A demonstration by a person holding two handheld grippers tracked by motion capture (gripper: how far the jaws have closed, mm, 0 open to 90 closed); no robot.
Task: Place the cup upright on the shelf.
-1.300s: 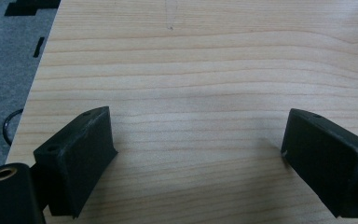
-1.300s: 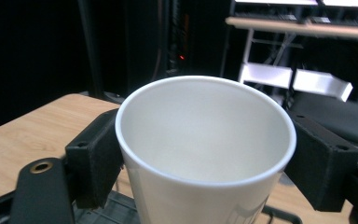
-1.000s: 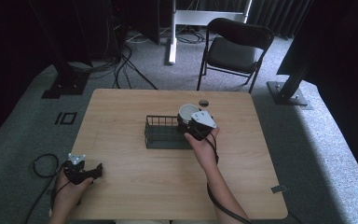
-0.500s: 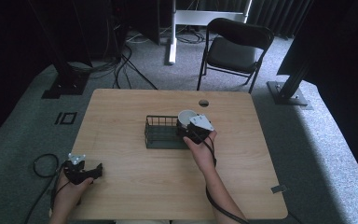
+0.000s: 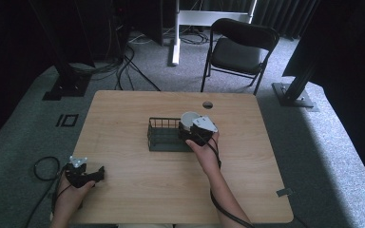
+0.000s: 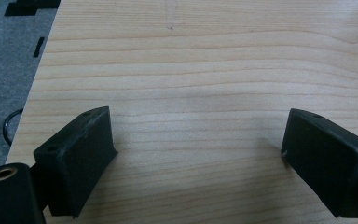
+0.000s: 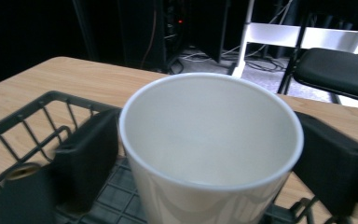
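A white cup (image 5: 188, 118) (image 7: 205, 130) is clamped between the black jaws of my right gripper (image 5: 190, 132) (image 7: 214, 154), which is shut on it. The cup is upright and empty, over the right end of a dark wire basket (image 5: 161, 137) (image 7: 51, 95); whether its base touches the basket floor cannot be told. My left gripper (image 5: 88, 175) (image 6: 198, 154) rests at the table's front left edge. It is open wide, with bare wood between its fingers.
The wooden table (image 5: 147, 190) has a small round hole (image 5: 207, 104) near its far edge. A black folding chair (image 5: 240, 50) stands behind the table. Cables lie on the grey carpet (image 5: 24, 137) at the left.
My right gripper has carried the cup a little to the left and lower, over the basket's right end. The left gripper has stayed where it was.
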